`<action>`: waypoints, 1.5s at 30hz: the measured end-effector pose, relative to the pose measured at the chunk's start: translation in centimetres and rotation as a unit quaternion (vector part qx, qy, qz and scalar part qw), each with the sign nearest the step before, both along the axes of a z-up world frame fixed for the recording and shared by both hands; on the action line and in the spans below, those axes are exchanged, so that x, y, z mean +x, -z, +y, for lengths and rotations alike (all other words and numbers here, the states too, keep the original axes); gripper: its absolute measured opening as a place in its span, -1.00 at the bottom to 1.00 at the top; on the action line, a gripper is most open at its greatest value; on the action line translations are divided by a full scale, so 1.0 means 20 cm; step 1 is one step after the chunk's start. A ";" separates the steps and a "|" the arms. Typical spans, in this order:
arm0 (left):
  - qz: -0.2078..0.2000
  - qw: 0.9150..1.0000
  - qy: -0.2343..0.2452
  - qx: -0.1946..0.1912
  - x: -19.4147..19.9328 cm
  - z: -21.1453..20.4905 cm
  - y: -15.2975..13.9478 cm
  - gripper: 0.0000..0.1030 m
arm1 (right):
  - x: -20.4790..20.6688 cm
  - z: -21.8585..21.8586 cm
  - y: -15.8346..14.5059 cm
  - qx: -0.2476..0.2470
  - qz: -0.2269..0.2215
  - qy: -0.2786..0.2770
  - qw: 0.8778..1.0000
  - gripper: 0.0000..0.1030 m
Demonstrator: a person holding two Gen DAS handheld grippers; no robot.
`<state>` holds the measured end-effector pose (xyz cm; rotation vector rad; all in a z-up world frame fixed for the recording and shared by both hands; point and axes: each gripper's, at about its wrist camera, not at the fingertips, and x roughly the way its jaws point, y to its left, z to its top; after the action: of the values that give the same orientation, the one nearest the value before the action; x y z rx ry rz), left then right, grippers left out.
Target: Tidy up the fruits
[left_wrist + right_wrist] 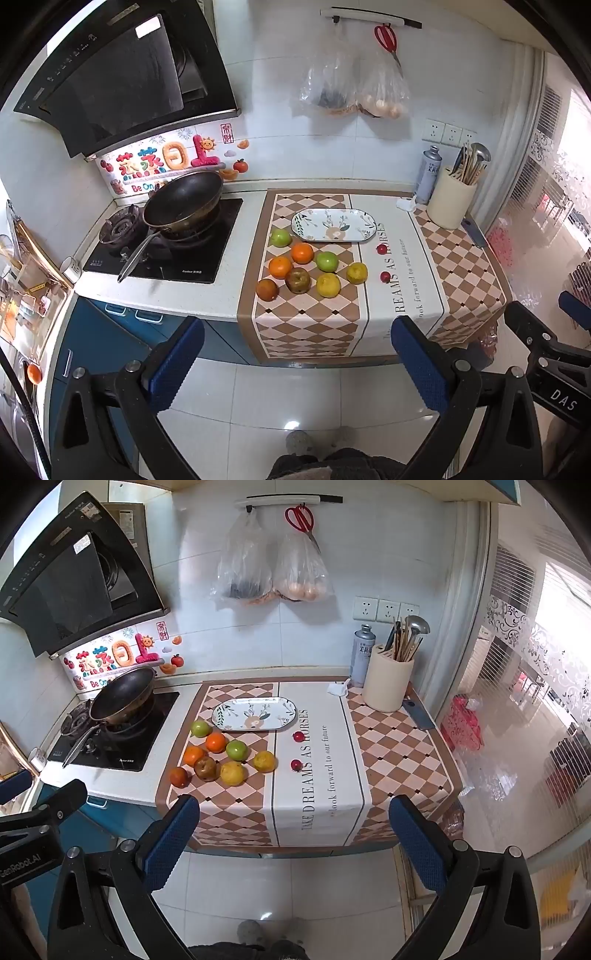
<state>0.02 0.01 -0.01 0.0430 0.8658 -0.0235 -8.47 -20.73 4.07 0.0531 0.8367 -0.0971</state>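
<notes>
My two wrist views look from the floor side, held back from the counter, facing the wall; both share the checkered brown-and-cream cloth (306, 317) (236, 812), mine left slightly leftward.

Two hand-held grippers hang side by side, level and pointing forward: the left gripper (297, 360) with its blue-padded fingers (177, 363) spread wide and holding nothing, the right gripper (293, 840) just beside it, likewise wide apart and unladen.

A black wok (183, 201) sits on the stove (162, 243); 2 plastic bags (271, 570) and red scissors (300, 518) hang above.
</notes>
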 end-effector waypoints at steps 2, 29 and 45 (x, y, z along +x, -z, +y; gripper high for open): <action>-0.002 1.000 0.000 0.002 0.00 0.00 0.00 1.00 | -0.01 0.00 0.00 0.003 -0.005 0.000 1.000 1.00; -0.003 1.000 -0.003 0.000 -0.05 0.04 0.00 1.00 | -0.03 0.02 -0.02 0.009 -0.004 -0.007 1.000 1.00; -0.005 1.000 -0.006 -0.002 -0.03 0.10 -0.01 1.00 | -0.03 0.02 -0.02 0.009 -0.004 -0.006 1.000 1.00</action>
<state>-0.54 2.07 0.14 0.0335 0.8554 -0.0148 -9.16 -20.25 4.42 0.0646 0.8293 -0.0774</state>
